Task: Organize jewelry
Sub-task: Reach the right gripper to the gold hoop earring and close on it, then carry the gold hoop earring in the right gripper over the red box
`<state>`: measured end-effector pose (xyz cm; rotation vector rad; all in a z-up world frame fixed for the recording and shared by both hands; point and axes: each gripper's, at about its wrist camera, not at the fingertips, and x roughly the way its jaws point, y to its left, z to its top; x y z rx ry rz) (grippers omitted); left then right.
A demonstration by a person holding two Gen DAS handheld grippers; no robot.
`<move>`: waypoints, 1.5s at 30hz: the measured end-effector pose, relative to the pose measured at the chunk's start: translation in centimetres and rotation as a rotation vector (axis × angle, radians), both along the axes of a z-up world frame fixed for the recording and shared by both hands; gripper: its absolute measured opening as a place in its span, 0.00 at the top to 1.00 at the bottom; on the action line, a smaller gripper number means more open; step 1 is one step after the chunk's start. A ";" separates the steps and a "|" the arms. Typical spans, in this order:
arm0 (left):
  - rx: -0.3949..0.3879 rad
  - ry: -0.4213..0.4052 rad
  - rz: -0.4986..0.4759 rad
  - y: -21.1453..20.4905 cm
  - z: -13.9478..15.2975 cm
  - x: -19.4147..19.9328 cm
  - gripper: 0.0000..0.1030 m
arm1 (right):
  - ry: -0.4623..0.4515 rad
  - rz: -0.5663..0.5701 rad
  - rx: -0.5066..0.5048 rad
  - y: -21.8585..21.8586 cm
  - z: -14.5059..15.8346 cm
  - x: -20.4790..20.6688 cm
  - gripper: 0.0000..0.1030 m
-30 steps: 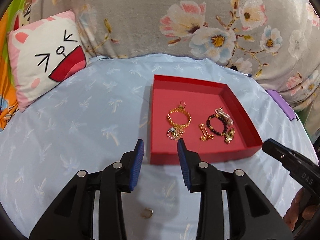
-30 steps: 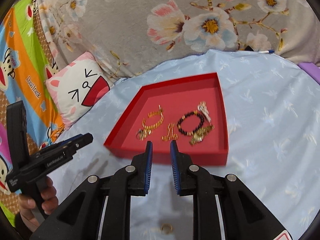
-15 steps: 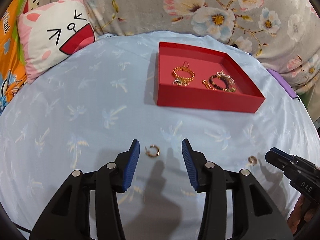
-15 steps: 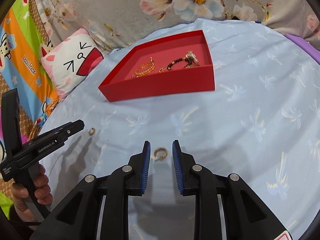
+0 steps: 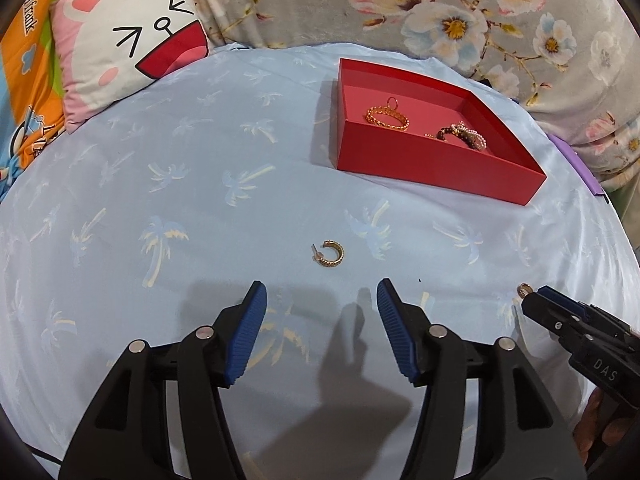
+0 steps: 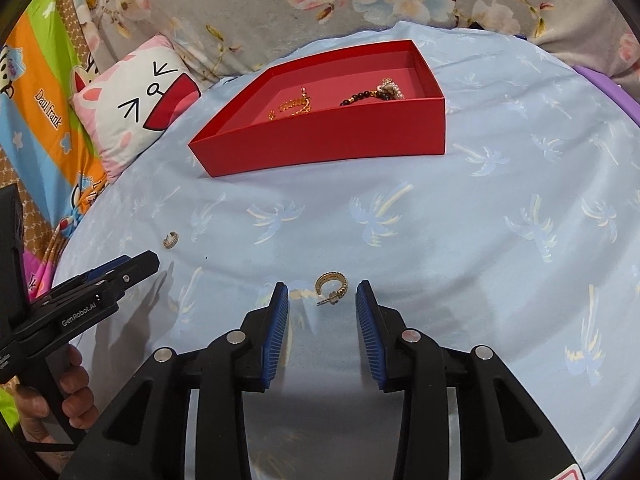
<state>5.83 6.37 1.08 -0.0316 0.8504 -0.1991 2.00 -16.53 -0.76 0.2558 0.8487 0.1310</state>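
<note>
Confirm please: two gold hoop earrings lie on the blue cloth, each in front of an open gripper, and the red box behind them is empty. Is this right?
Not fully. The red box is not empty: the left wrist view shows a gold chain bracelet and a dark beaded bracelet inside it. The rest holds: one hoop earring before the open left gripper, the other hoop earring before the open right gripper.

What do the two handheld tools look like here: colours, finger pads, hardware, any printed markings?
Both look alike: the left tool and right tool have black plastic bodies with triangular cut-outs, silver round fasteners, and ribbed blue pads on the fingers. White lettering reads "GenRobot.AI" on the left one's side and "DAS" on the right one's side. The hands holding them are bare, with no sleeve in view.
</note>
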 end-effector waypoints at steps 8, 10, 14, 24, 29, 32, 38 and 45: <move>0.007 0.003 -0.010 -0.5 -0.4 0.1 0.46 | -0.009 -0.005 -0.072 0.7 0.0 0.3 0.69; 0.010 0.002 -0.012 -0.7 -0.4 0.1 0.46 | -0.009 -0.008 -0.078 0.6 0.0 0.4 0.71; 0.009 0.001 -0.011 -0.7 -0.5 0.2 0.46 | -0.004 -0.027 -0.083 0.2 -0.1 0.7 0.82; 0.013 0.001 0.018 -0.9 -0.8 1.5 0.46 | -0.008 -0.046 -0.047 -0.6 -0.2 0.8 0.85; 0.044 -0.010 0.034 -1.6 -1.1 2.3 0.48 | -0.009 -0.049 -0.029 -0.8 -0.2 0.7 0.85; 0.051 -0.015 0.034 -1.8 -1.1 2.6 0.53 | -0.008 -0.052 -0.011 -1.0 -0.3 0.8 0.85; 0.037 -0.018 0.020 -1.8 -1.0 2.8 0.76 | -0.008 -0.053 -0.002 -1.1 -0.4 0.8 0.85; 0.030 -0.019 0.003 -2.0 -1.0 2.6 0.83 | -0.009 -0.054 0.002 -1.1 -0.4 0.7 0.85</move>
